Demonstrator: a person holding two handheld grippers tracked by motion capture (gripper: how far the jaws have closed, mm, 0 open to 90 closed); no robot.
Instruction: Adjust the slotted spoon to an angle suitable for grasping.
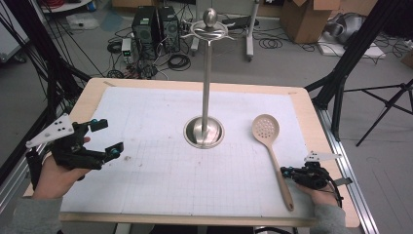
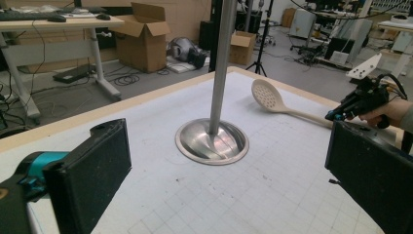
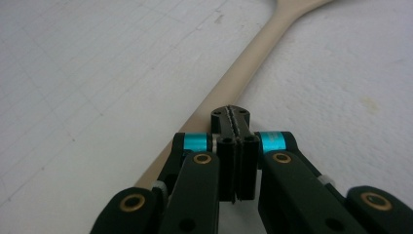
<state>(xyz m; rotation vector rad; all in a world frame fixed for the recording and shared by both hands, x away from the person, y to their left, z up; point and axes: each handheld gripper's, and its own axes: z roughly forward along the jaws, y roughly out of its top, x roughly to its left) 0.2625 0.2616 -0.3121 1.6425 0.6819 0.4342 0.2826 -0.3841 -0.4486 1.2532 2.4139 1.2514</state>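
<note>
Black jaws of the right gripper [image 3: 233, 118] are pressed flat together with nothing between them, their tips poised right over the beige handle of the slotted spoon [image 1: 272, 151]; whether they touch it I cannot tell. From the high view that right gripper [image 1: 286, 171] sits low at the near right corner of the table, just beside the handle's lower stretch, the person's hand wrapped round it from below. Across the table the left gripper [image 1: 108, 138] has its jaws spread wide and holds nothing, its two black pads [image 2: 92, 170] framing the middle of the mat as seen in the left gripper view. It hangs over the near left edge, well apart from the spoon. That spoon lies flat on the white gridded mat [image 1: 146, 146], perforated bowl pointing away from the person, handle running back toward the near right corner. Just to its left stands a steel utensil stand [image 1: 206, 87], upright on a round dished base, with a knob on top. Pale wood of the table [image 1: 311, 126] borders the mat
</note>
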